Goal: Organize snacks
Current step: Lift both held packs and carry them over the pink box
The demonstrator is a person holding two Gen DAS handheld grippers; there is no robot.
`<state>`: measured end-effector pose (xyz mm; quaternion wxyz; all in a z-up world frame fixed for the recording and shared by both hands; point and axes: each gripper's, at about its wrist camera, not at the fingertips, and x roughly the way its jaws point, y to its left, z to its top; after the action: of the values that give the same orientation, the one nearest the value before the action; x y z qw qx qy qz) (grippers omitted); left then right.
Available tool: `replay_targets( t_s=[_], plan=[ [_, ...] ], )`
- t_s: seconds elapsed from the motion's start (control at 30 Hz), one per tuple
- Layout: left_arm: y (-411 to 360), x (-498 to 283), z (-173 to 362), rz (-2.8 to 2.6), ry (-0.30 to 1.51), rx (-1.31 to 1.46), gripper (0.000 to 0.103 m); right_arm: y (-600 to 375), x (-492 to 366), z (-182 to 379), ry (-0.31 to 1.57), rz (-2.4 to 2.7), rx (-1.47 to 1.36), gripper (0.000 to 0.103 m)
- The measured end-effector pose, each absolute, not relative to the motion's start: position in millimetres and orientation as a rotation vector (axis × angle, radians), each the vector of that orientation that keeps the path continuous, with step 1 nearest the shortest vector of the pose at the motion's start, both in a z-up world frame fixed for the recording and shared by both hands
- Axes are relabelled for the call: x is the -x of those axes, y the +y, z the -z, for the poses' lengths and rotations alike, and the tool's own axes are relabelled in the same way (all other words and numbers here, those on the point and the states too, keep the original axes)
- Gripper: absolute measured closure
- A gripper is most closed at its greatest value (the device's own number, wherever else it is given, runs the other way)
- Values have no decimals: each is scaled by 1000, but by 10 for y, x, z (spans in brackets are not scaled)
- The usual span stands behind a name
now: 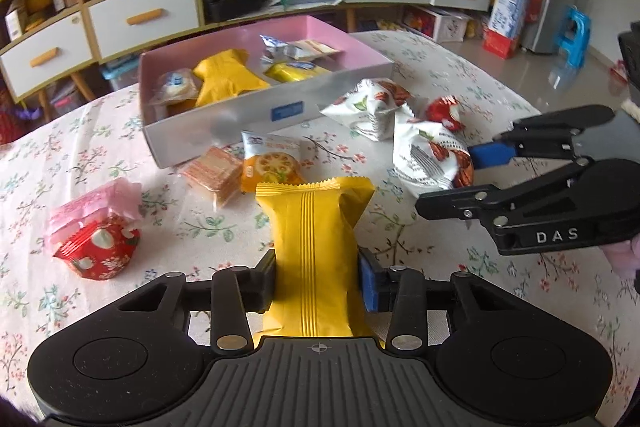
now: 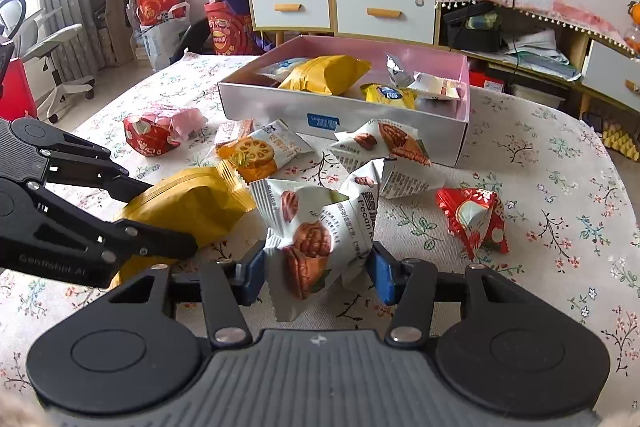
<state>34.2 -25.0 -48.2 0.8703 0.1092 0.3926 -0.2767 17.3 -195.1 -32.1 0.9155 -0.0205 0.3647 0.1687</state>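
Note:
My left gripper [image 1: 316, 277] is shut on a yellow snack packet [image 1: 314, 227] that lies on the floral tablecloth; the packet also shows in the right wrist view [image 2: 188, 205]. My right gripper [image 2: 316, 273] is shut on a white pecan packet [image 2: 316, 227], which shows in the left wrist view too [image 1: 430, 159]. The pink-lined box [image 1: 248, 125] stands behind, also in the right wrist view [image 2: 280, 105], and holds another yellow packet [image 1: 226, 77] and several small snacks.
On the table lie a second pecan packet [image 2: 394, 151], a lotus-root crisp packet [image 1: 272, 163], an orange wafer pack [image 1: 214, 173], a red-pink snack [image 1: 96, 231] and a red triangular snack [image 2: 474, 219]. Cabinets with drawers [image 1: 140, 13] stand behind the table.

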Motion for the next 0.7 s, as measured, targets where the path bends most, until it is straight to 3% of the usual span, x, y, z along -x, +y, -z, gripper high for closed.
replay_targets(
  t_s=[0.23,0.33,0.43,0.7],
  plan=[
    [-252,-347,449,554,848,-227,65,-1868,-194,305,765,-341,71,58],
    [-269,-335,467,551,861,-238,65,-1824,-212,309,772,-338,73,53],
    [-263,-338,475,548,865,-239,65,-1778,-253,316,775,-339,69,37],
    [-183,-368,487,514,877,-221,65,-1663,-321,325,763,-319,111,39]
  ],
)
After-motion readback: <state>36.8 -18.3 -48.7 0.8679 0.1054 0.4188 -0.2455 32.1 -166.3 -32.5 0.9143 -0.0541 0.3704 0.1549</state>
